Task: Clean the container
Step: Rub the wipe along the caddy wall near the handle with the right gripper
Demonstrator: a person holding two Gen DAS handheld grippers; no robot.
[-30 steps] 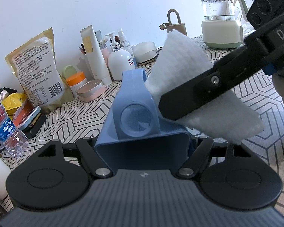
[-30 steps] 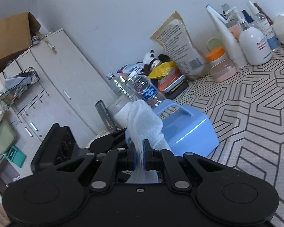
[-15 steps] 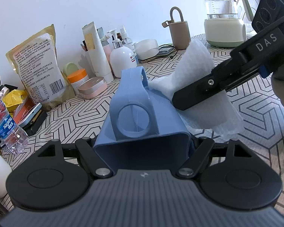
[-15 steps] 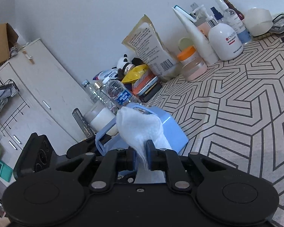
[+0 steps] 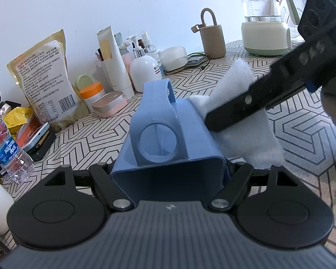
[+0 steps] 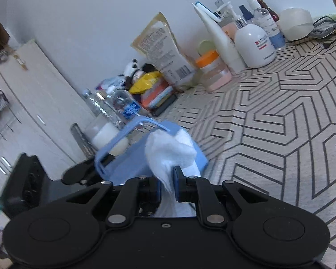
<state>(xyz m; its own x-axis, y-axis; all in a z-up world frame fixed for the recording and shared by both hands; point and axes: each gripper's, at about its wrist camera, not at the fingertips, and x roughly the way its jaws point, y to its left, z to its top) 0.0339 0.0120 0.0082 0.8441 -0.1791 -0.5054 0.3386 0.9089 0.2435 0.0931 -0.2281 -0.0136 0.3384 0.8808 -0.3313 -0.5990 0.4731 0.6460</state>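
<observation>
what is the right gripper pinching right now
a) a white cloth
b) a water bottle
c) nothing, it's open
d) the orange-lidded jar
a: in the right wrist view the right gripper is shut on a white cloth bunched between its fingers, pressed against the side of the blue container that the left gripper holds.

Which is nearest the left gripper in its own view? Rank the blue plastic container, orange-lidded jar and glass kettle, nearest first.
1. Blue plastic container, clamped in the left gripper.
2. Orange-lidded jar, left, midway back.
3. Glass kettle, far right corner.
</observation>
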